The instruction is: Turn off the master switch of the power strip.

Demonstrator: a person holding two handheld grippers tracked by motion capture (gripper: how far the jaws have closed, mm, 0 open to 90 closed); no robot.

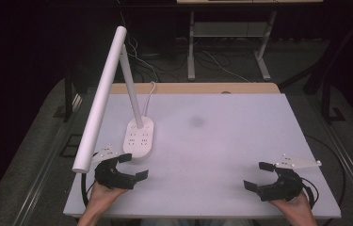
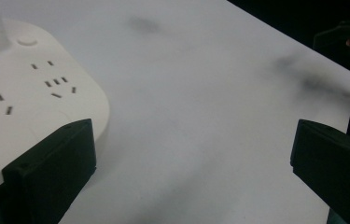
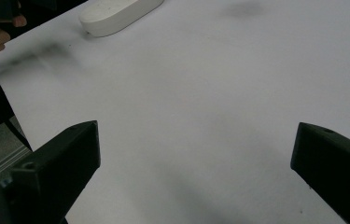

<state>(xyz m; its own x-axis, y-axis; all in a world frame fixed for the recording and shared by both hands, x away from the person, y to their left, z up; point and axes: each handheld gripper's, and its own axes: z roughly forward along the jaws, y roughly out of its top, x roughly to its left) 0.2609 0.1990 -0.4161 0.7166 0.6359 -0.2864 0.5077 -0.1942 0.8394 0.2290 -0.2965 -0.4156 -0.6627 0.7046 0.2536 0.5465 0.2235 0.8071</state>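
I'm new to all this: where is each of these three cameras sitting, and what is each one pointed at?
High view: above the person's side, looking forward and down on the white table; both forearms, left gripper and right gripper show.
Left gripper view: rides the left gripper, facing the lamp base with sockets; open jaws show.
Right gripper view: rides the right gripper, facing across the table; open jaws show.
Shared: all three show the lamp base.
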